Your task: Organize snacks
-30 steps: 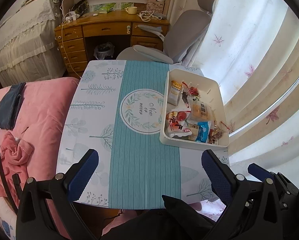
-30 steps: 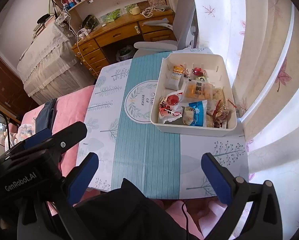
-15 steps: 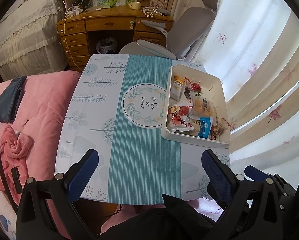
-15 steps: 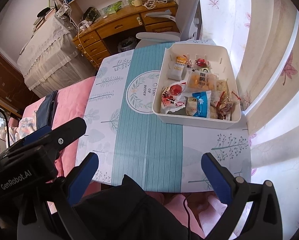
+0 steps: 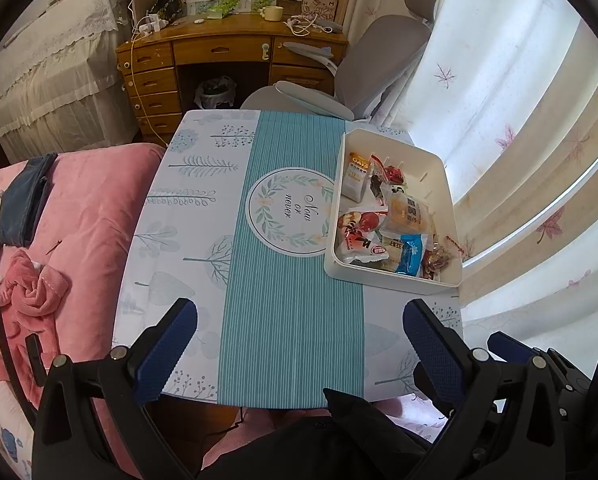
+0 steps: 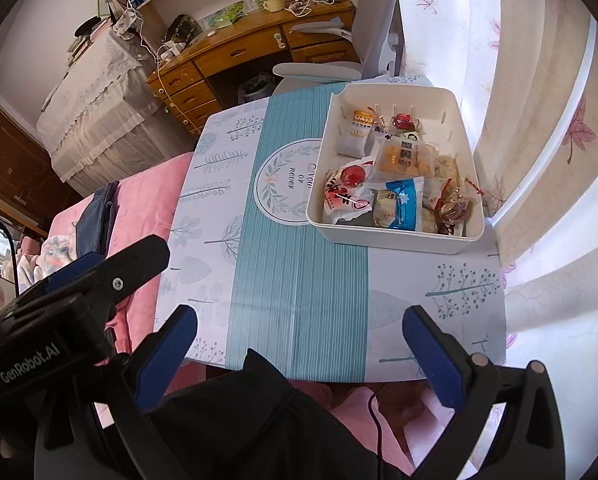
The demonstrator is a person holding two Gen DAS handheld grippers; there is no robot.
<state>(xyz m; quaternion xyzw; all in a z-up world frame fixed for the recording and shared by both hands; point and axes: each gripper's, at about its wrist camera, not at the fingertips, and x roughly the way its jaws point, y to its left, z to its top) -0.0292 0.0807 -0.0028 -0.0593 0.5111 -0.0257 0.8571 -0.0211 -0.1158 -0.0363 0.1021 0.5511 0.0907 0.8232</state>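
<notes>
A white plastic bin (image 5: 387,280) (image 6: 395,238) stands on the right side of a small table with a teal-striped cloth (image 5: 291,312) (image 6: 299,280). Several wrapped snacks lie in it: a red-and-white packet (image 5: 359,236) (image 6: 345,192), a blue packet (image 5: 409,254) (image 6: 405,204), an orange-labelled packet (image 5: 411,214) (image 6: 405,158). My left gripper (image 5: 299,340) hovers open above the table's near edge, nothing between its blue pads (image 5: 167,348). My right gripper (image 6: 299,340) is also open and empty, near the same edge, with the left gripper's body (image 6: 71,300) to its left.
A pink bed cover (image 5: 79,220) borders the table on the left. A grey swivel chair (image 5: 371,64) and a wooden desk (image 5: 227,52) stand beyond the far edge. Curtains (image 5: 499,128) hang close on the right. A dark sleeve (image 6: 259,420) shows at the bottom.
Both grippers have drawn back and up from the table a little, so table and bin look slightly smaller and farther. Both stay open and empty. The snacks have not moved.
</notes>
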